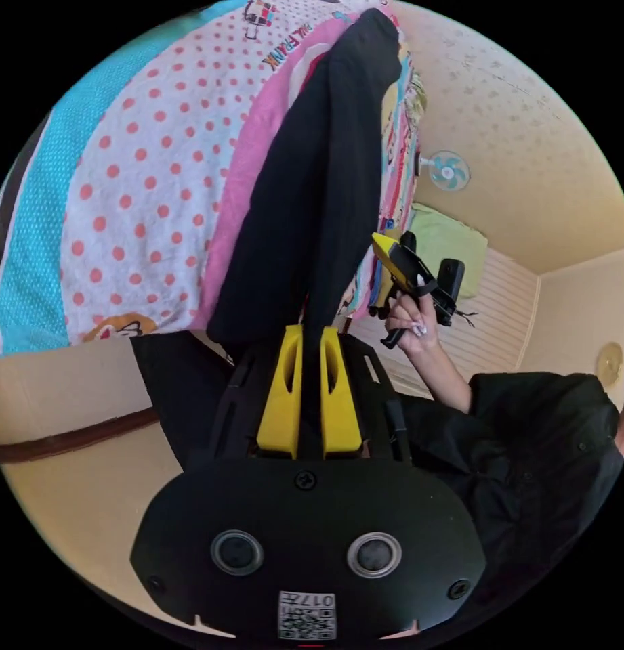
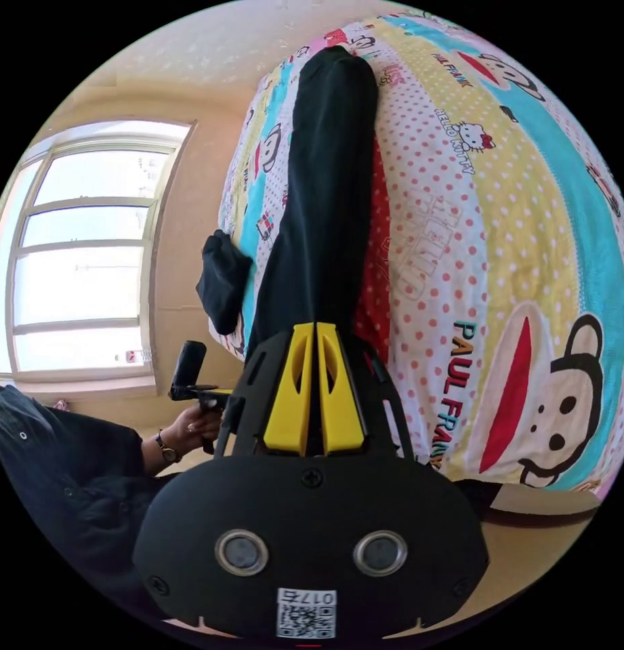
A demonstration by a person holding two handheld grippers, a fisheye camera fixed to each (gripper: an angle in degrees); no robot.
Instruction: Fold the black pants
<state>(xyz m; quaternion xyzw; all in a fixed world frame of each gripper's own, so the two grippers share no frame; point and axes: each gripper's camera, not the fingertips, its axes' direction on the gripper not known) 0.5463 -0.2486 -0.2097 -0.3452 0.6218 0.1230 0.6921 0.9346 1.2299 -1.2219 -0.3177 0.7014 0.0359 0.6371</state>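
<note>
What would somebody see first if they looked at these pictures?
First, the black pants, lying in a long strip across the bright cartoon bedspread with its pink dots. Close up, the left tool has its yellow jaws pinched on the near end of the pants, and the right tool does the same in its own view. A sunny window glows beside the bed.

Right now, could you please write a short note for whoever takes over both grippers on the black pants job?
Left gripper: shut on the black pants, pinching their near end.
Right gripper: shut on the black pants too, at the near end.
Pants: stretched long across the patterned bedsheet, far end lying on the bed, near end lifted by the grippers.
Done: both near corners gripped; the pants look folded lengthwise, leg on leg.
Left: probably carry the held end over to the far end, then release.
</note>
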